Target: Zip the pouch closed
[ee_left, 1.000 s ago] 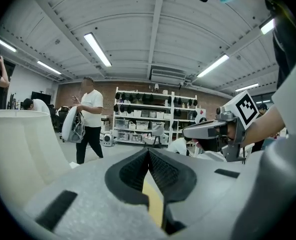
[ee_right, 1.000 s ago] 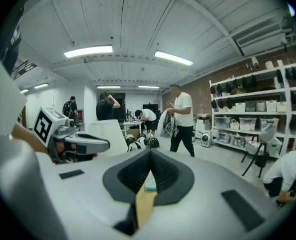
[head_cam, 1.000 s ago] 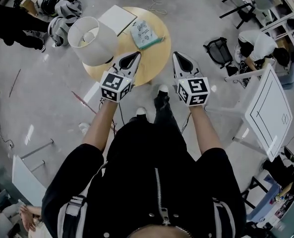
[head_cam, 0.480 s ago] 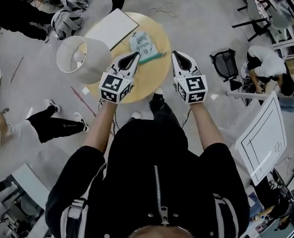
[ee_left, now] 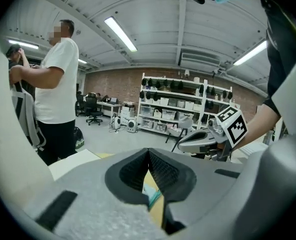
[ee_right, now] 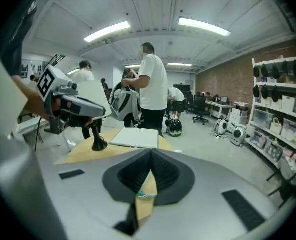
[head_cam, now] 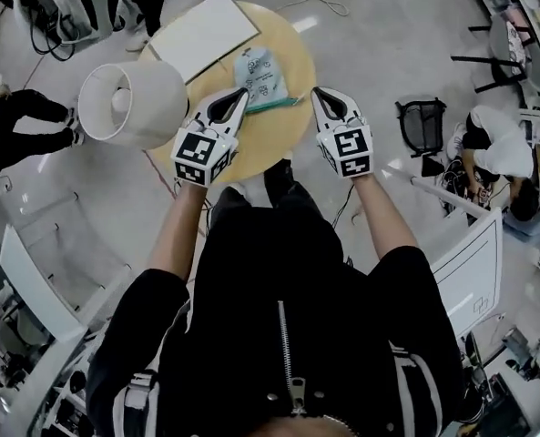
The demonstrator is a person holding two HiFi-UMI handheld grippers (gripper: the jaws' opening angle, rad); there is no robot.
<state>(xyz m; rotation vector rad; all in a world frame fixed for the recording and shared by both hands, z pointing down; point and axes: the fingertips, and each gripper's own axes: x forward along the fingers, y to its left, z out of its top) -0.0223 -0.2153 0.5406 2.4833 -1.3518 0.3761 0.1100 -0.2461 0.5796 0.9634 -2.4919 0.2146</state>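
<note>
Both grippers shut and empty, just short of the pouch

The head view shows the whole pouch [head_cam: 259, 73] lying on the round table [head_cam: 283, 139], just ahead of the left gripper [head_cam: 242, 94] and right gripper [head_cam: 317, 93]. Each gripper view shows only a sliver of it under jaws pressed together. Both grippers have come nearer the pouch than a second ago.

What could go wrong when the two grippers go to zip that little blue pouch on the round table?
1. Both the left gripper and right gripper are shut; unopened, they may just shove the pouch across the table.
2. The lamp stands close beside the left gripper, so a sideways swing could knock it.
3. The pouch lies loose; pulled by one gripper only, it may slide.
</note>
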